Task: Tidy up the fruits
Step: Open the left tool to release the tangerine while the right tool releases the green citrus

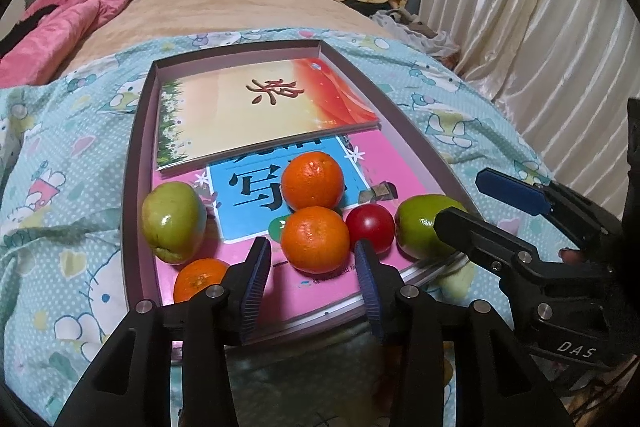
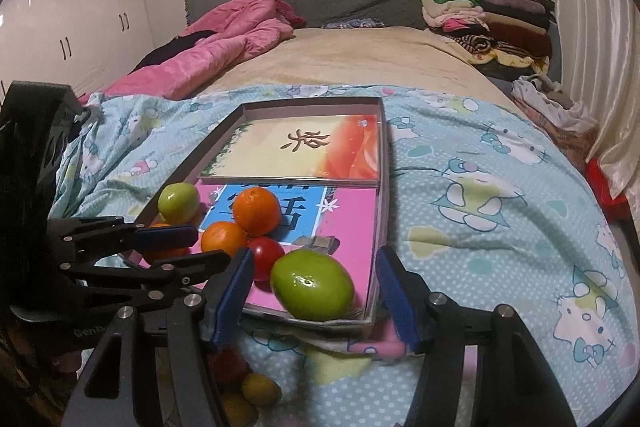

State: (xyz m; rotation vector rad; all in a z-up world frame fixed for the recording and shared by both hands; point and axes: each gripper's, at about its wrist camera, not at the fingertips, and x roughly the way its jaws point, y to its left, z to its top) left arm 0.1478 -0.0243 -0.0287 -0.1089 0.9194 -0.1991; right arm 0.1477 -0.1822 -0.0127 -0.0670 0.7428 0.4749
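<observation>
A shallow box tray (image 1: pixel 132 163) (image 2: pixel 382 163) lies on the bed and holds books and fruit. In it are three oranges: near (image 1: pixel 315 239) (image 2: pixel 223 237), far (image 1: pixel 312 180) (image 2: pixel 256 211) and front left (image 1: pixel 198 279). There is a red tomato (image 1: pixel 370 227) (image 2: pixel 266 257) and two green fruits, left (image 1: pixel 173 221) (image 2: pixel 178 202) and right (image 1: pixel 424 225) (image 2: pixel 312 285). My left gripper (image 1: pixel 315 279) (image 2: pixel 180 247) is open, its fingers either side of the near orange, just short of it. My right gripper (image 2: pixel 314 301) (image 1: pixel 472 199) is open around the right green fruit at the tray's front corner.
Two books (image 1: pixel 260 111) (image 1: pixel 384 163) cover the tray floor. The blue cartoon quilt (image 2: pixel 500 211) surrounds the tray. More fruit (image 2: pixel 260 389) lies below the bed edge. A pink blanket (image 2: pixel 224 51), folded clothes (image 2: pixel 488 19) and a curtain (image 1: pixel 540 39) stand further off.
</observation>
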